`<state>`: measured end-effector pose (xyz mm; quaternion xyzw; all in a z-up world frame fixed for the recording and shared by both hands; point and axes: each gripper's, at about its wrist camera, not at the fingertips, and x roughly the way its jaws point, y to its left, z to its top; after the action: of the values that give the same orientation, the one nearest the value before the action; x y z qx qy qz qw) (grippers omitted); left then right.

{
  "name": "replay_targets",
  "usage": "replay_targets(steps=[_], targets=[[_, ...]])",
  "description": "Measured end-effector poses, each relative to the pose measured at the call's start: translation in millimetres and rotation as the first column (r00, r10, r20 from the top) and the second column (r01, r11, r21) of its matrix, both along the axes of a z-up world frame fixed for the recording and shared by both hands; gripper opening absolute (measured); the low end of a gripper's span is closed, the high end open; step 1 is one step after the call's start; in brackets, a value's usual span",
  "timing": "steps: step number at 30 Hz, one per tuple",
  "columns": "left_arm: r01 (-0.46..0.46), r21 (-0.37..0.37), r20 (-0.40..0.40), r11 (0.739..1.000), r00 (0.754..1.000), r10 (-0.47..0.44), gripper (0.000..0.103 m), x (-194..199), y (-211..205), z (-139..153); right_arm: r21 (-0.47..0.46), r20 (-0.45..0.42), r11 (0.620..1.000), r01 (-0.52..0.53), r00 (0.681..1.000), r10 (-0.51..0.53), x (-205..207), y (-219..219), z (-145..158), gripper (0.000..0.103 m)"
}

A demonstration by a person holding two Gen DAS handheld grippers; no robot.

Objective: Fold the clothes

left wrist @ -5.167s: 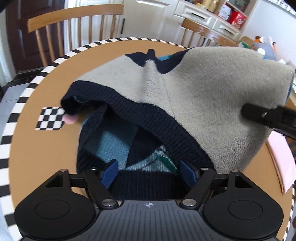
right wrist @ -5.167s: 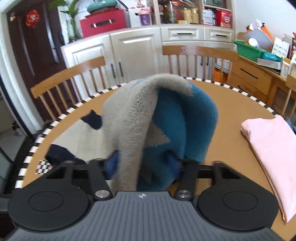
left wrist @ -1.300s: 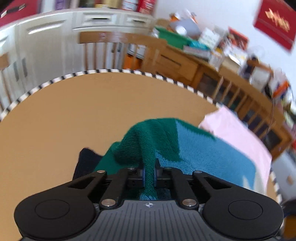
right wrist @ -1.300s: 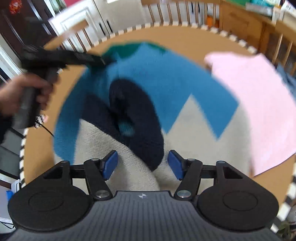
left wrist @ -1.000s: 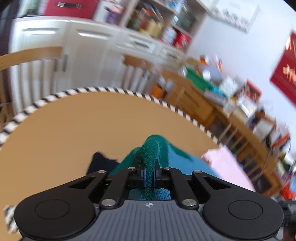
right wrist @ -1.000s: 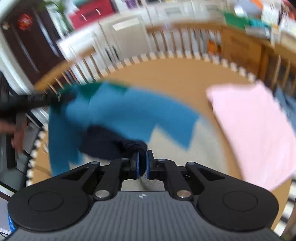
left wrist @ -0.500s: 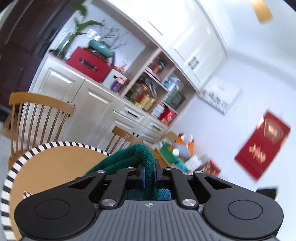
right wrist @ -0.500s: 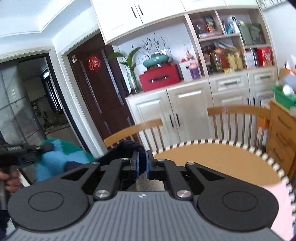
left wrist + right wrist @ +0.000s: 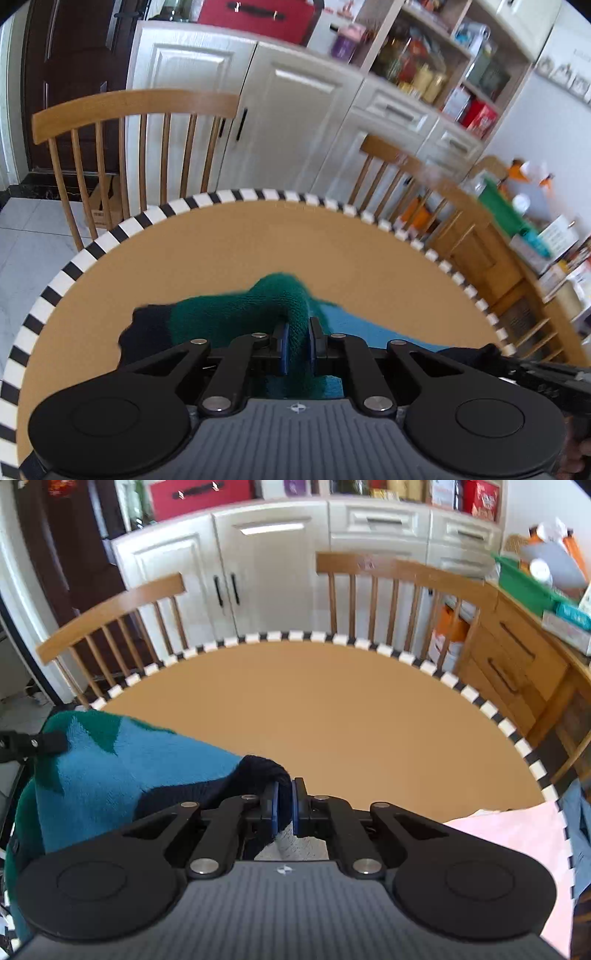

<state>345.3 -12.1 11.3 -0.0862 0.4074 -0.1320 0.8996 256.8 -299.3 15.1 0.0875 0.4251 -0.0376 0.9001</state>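
Note:
A knit sweater in green, blue, navy and beige hangs between both grippers over the near side of the round table (image 9: 258, 251). My left gripper (image 9: 295, 343) is shut on a green fold of the sweater (image 9: 236, 317). My right gripper (image 9: 283, 808) is shut on a navy part of the sweater (image 9: 110, 764); its blue and green panel stretches left toward the left gripper, whose tip shows in the right wrist view (image 9: 33, 744). The right gripper's tip shows at the lower right of the left wrist view (image 9: 546, 376). The sweater's lower part is hidden below the grippers.
The table (image 9: 314, 709) has a black-and-white checked rim. A folded pink garment (image 9: 524, 849) lies at its right edge. Wooden chairs (image 9: 129, 107) (image 9: 399, 572) stand behind the table, white cabinets (image 9: 266, 565) beyond, and a cluttered wooden sideboard (image 9: 524, 646) on the right.
Both grippers closed on the sweater and lifted it high, views swinging up to the cabinets. Now both have come back down and the tabletop fills the views again, sweater still gripped.

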Motion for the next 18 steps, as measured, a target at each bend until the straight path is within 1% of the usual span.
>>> replay_targets(steps=[2,3,4,5,6,7,8,9,10,12,13,16,18], targets=[[0.014,0.042,0.012,0.999,1.000,-0.014,0.011,10.4,-10.3,-14.1,-0.001,-0.006,0.999,0.046,0.999,-0.046,8.2,-5.2,-10.8,0.008],[0.020,0.058,0.012,0.998,1.000,-0.021,0.014,16.9,-13.4,-22.2,-0.006,-0.008,0.998,0.069,0.998,-0.069,10.9,-7.7,-17.2,0.009],[0.022,0.075,0.014,0.997,1.000,-0.023,0.026,23.3,-15.8,-28.9,-0.009,-0.015,0.996,0.088,0.996,-0.088,16.8,-8.2,-24.7,0.015],[0.022,0.093,0.016,0.995,1.000,-0.024,0.032,29.6,-18.1,-35.1,-0.012,-0.026,0.994,0.104,0.994,-0.104,20.0,-9.8,-30.3,0.031],[0.028,0.101,0.025,0.995,0.999,-0.030,0.041,33.5,-18.4,-39.6,-0.015,-0.038,0.993,0.119,0.992,-0.120,21.6,-12.2,-35.0,0.041],[0.040,0.108,0.036,0.993,0.998,-0.044,0.048,35.8,-17.5,-43.2,-0.021,-0.037,0.992,0.128,0.991,-0.128,19.0,-13.6,-36.8,0.054],[0.052,0.125,0.047,0.991,0.997,-0.058,0.050,35.3,-16.1,-45.6,-0.028,-0.025,0.992,0.123,0.992,-0.124,11.9,-12.5,-37.1,0.056],[0.063,0.145,0.058,0.988,0.996,-0.072,0.055,34.0,-14.4,-47.6,-0.036,-0.012,0.993,0.115,0.993,-0.115,3.7,-10.6,-37.3,0.056],[0.070,0.168,0.070,0.983,0.994,-0.083,0.059,31.2,-11.5,-48.8,-0.033,-0.004,0.994,0.106,0.994,-0.106,-6.9,-9.6,-36.6,0.055],[0.080,0.193,0.087,0.978,0.991,-0.098,0.064,25.6,-3.2,-50.6,-0.018,0.009,0.996,0.088,0.996,-0.088,-30.1,-8.4,-34.6,0.055],[0.084,0.199,0.090,0.976,0.991,-0.104,0.067,23.2,1.2,-51.7,0.015,0.007,0.997,0.076,0.997,-0.076,-42.1,-7.2,-34.8,0.055],[0.095,0.200,0.081,0.975,0.990,-0.113,0.072,18.3,14.5,-53.3,0.137,-0.008,0.990,0.037,0.999,-0.036,-78.4,-0.5,-37.9,0.056],[0.102,0.198,0.076,0.975,0.990,-0.119,0.075,15.8,23.6,-54.9,0.192,-0.046,0.981,0.036,0.999,-0.028,-100.1,9.0,-48.2,0.058]])
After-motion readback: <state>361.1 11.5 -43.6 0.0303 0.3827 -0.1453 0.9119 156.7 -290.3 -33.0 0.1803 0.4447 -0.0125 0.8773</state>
